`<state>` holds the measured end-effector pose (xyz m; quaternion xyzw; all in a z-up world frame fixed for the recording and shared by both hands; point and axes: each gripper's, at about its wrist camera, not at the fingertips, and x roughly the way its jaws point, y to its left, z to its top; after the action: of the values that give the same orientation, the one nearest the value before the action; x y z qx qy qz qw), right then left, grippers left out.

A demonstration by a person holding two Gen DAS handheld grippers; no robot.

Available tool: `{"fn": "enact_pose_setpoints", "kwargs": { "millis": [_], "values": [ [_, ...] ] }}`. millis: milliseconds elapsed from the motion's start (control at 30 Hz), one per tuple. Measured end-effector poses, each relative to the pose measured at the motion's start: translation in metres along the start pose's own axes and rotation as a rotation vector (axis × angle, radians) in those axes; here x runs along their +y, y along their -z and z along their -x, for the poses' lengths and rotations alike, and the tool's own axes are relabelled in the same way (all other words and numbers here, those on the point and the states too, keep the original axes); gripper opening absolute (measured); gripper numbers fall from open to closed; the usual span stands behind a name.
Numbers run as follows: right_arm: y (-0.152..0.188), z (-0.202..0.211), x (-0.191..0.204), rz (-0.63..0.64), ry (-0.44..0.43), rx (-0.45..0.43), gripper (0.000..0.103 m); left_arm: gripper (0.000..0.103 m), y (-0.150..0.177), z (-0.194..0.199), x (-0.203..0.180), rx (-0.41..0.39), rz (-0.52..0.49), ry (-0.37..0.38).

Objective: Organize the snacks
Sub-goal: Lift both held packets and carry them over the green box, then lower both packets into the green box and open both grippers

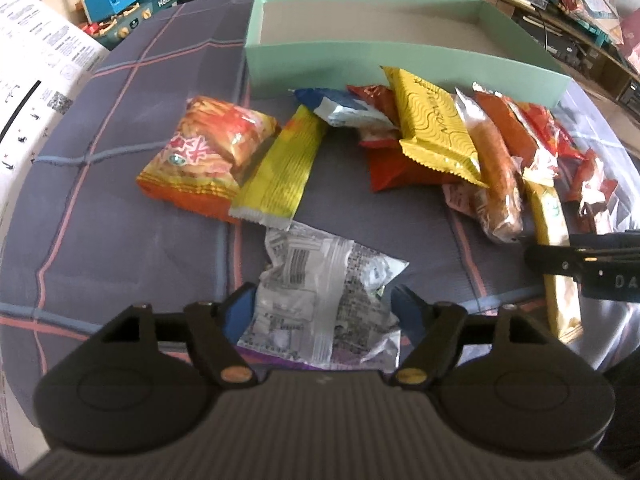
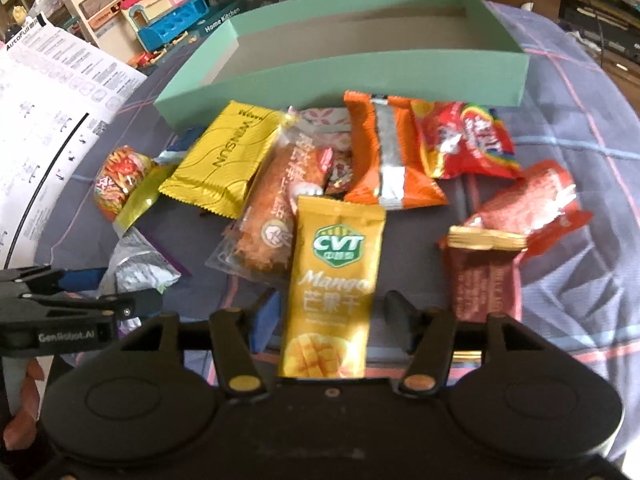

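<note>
A silver foil snack packet (image 1: 320, 292) lies on the cloth between the blue pads of my left gripper (image 1: 324, 308); the jaws stand wide at its edges, open. A yellow mango packet (image 2: 332, 272) lies between the fingers of my right gripper (image 2: 332, 312), with a small gap on each side, so that gripper is open. An empty teal box (image 1: 400, 60) stands behind the pile of snacks. In the right wrist view the left gripper (image 2: 124, 288) appears at the left edge around the silver packet (image 2: 140, 272). The right gripper (image 1: 544, 250) shows at the right edge of the left wrist view.
Several more packets lie in front of the teal box (image 2: 360, 76): an orange noodle bag (image 1: 208, 156), a yellow WINSUN pack (image 2: 224, 164), a red candy bag (image 2: 468, 148), a dark red bar (image 2: 484, 276). A white printed sheet (image 1: 36, 80) lies left. Toy boxes (image 2: 172, 20) stand behind.
</note>
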<state>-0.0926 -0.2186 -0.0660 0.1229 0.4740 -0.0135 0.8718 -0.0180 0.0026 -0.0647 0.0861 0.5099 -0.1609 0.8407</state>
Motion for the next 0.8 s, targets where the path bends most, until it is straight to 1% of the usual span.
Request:
{"fn": "enact_pose_setpoints", "kwargs": {
  "millis": [33,67,133,233,367,467,567,633,733,800],
  "values": [
    [0.0,0.001,0.003,0.016,0.013,-0.007,0.04,0.068,0.0,0.0,0.0,-0.006,-0.002,0.001],
    [0.0,0.001,0.003,0.022,0.013,-0.003,0.038,0.065,0.0,0.002,-0.001,-0.015,-0.006,-0.001],
    [-0.001,0.004,0.0,0.007,0.0,0.002,0.037,0.059,-0.001,0.007,-0.002,-0.021,-0.004,0.025],
    [-0.004,0.016,-0.003,0.004,0.002,-0.021,0.037,0.058,-0.003,0.015,-0.001,-0.021,0.011,0.051],
    [-0.013,0.035,-0.011,-0.001,-0.004,-0.057,0.037,0.058,-0.01,0.038,-0.005,-0.069,-0.006,0.071],
    [-0.025,0.046,-0.014,-0.003,-0.019,-0.079,0.037,0.058,-0.025,0.056,-0.005,-0.111,-0.004,0.09],
    [-0.046,0.052,-0.019,-0.009,-0.033,-0.102,0.037,0.058,-0.052,0.067,-0.006,-0.15,0.002,0.111],
    [-0.062,0.055,-0.024,-0.018,-0.042,-0.117,0.037,0.059,-0.073,0.068,-0.01,-0.176,0.002,0.108],
    [-0.095,0.055,-0.032,-0.01,-0.035,-0.142,0.037,0.059,-0.111,0.06,-0.017,-0.207,-0.008,0.081],
    [-0.12,0.055,-0.038,-0.006,-0.023,-0.159,0.037,0.059,-0.139,0.05,-0.022,-0.205,-0.008,0.078]
  ]
}}
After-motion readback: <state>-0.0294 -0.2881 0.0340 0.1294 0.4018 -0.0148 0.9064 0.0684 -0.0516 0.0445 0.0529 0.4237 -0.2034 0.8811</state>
